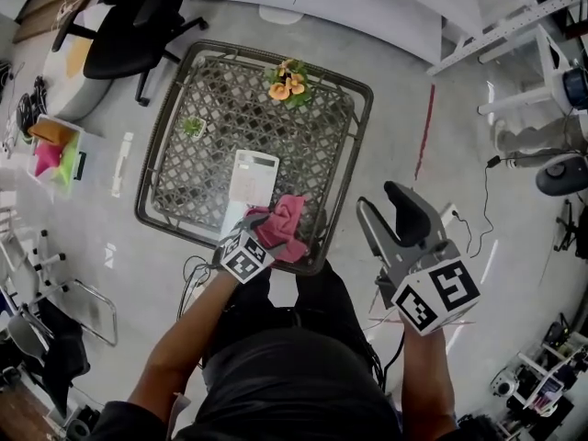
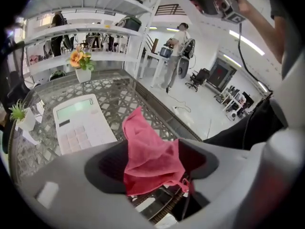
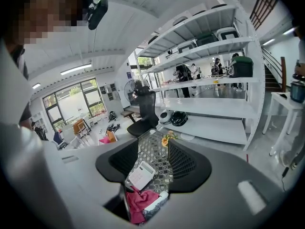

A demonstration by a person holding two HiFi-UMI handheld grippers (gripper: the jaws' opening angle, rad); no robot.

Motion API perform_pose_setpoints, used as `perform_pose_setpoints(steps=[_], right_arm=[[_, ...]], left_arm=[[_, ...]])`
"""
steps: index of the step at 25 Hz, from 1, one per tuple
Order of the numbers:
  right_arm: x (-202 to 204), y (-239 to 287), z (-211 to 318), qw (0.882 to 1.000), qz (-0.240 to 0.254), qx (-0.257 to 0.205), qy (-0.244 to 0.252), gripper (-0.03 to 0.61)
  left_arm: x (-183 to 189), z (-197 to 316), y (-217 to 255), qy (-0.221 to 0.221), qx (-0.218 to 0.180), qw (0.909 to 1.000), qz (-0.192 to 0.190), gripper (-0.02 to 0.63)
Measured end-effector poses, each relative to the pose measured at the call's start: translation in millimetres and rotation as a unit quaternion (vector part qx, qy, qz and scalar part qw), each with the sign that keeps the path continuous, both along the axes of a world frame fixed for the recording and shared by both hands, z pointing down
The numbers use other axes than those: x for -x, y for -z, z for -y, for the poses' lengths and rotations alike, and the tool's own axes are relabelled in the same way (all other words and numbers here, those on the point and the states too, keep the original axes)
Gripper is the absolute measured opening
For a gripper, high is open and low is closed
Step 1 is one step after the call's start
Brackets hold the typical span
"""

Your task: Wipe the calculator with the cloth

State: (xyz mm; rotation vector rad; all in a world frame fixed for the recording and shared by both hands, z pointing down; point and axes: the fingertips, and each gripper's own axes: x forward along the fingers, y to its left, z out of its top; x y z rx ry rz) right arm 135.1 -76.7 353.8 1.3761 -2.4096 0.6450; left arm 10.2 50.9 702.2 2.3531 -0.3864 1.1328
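Observation:
A white calculator [image 1: 250, 182] lies on the lattice table [image 1: 360, 99], its keys facing up [image 2: 81, 123]. A pink cloth [image 1: 287, 223] sits bunched at the table's near edge, just right of the calculator's near corner. My left gripper [image 1: 260, 220] is over it, pointing steeply down. Its jaws stand wide, and the cloth [image 2: 147, 151] lies loosely in the gap between them. My right gripper [image 1: 390, 211] hangs open and empty over the floor, right of the table. Between its jaws [image 3: 152, 163] I see the calculator [image 3: 142, 174] and the cloth [image 3: 140, 200] far below.
An orange flower pot [image 1: 287, 81] stands at the table's far edge and a small green plant [image 1: 192, 127] on its left part. A black office chair [image 1: 138, 26] is beyond the table. White shelving [image 3: 214, 89] lines the wall. A person [image 2: 174, 56] stands far off.

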Motion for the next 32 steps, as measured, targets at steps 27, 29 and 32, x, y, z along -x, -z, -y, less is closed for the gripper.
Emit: perform_pose_setpoints(steps=[27,29,32], right_arm=[[-4,-36,27,0.999,0.001,0.051,0.006,0.183],[-3,-36,27,0.999,0.0,0.052,0.005,0.183],[-2,-38,26,0.999,0.001,0.054,0.002,0.183]], left_arm=[[18,8,-43,0.051,-0.028,0.9981,0.023,0.158],[24,12,-30,0.078,-0.03,0.9965,-0.002,0.156],[34,24,-7,0.121,-0.041,0.991,-0.041,0.155]])
